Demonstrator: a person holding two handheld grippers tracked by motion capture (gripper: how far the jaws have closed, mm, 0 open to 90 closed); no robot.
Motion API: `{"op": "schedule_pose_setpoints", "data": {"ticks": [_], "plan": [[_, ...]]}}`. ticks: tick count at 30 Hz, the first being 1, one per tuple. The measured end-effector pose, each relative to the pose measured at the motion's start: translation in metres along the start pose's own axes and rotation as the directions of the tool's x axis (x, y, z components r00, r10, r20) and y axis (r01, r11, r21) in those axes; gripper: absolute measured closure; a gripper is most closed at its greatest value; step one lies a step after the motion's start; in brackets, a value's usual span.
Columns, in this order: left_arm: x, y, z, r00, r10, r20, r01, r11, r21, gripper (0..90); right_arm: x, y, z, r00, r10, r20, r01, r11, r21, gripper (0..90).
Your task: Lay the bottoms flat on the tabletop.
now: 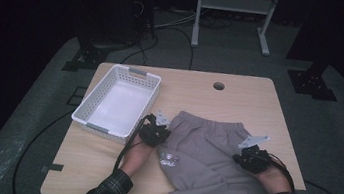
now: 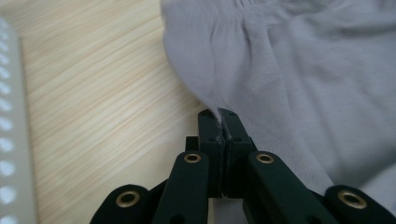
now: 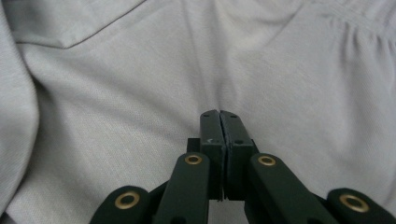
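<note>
Folding of grey shorts [image 1: 212,158] appears to be the step in hand: garment is spread on the table [image 1: 260,103], waistband toward the far side, leg ends toward the person and hanging a little over the near edge. White basket [image 1: 118,101] sits just beside it on the left, w/ nothing seen inside, so it is probably meant as the final drop-off.

Left hand-held gripper [image 1: 156,127] is seen at the shorts' left edge near the waistband. In the left gripper view, jaws are clenched w/ a small pinch of fabric [image 2: 218,114] caught at the tips; cloth is drawn up into a peak there, so this side is judged as grasped.

Right hand-held gripper [image 1: 251,150] is placed over the shorts' right side. In the right gripper view its jaws are pressed together, w/ grey cloth behind and around the tips [image 3: 219,116]; whether any fabric is nipped between them cannot be told.

Next move, as judged: both edges to be lifted together and carried across or toward the near side for a fold. An even pull is called for, approx. level on both sides, and a firm right-side grip should be confirmed first, else the cloth could slip and bunch.
</note>
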State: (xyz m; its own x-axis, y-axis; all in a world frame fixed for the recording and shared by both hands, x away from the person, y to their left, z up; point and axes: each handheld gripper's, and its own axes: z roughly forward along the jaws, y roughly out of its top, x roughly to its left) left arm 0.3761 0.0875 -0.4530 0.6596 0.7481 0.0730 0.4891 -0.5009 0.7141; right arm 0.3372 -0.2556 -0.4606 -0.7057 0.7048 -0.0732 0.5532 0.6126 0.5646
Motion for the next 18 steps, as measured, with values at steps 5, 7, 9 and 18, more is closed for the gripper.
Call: {"op": "schedule_pose_setpoints", "data": {"ticks": [5,7,9,18], "plan": [[-0.001,0.002,-0.004,0.9995,0.002,-0.030,-0.003,0.9992,-0.040,72.4,0.000,0.001,0.000,1.0000,-0.002,0.009,0.002,1.0000,-0.004,80.5],[-0.001,0.004,-0.009,0.9997,0.001,-0.023,-0.003,0.9979,-0.065,68.6,0.000,0.001,-0.001,0.9997,0.006,0.023,-0.005,0.9998,-0.019,74.7],[-0.003,0.006,-0.014,1.0000,0.003,-0.007,-0.003,0.9965,-0.083,59.7,-0.001,0.001,-0.004,0.9996,0.023,0.018,-0.022,0.9986,-0.048,70.8],[-0.041,0.002,-0.029,0.9706,0.113,0.213,-0.092,0.9903,-0.104,46.7,0.016,0.002,-0.009,0.9979,0.023,-0.061,-0.028,0.9965,-0.079,50.4]]}}
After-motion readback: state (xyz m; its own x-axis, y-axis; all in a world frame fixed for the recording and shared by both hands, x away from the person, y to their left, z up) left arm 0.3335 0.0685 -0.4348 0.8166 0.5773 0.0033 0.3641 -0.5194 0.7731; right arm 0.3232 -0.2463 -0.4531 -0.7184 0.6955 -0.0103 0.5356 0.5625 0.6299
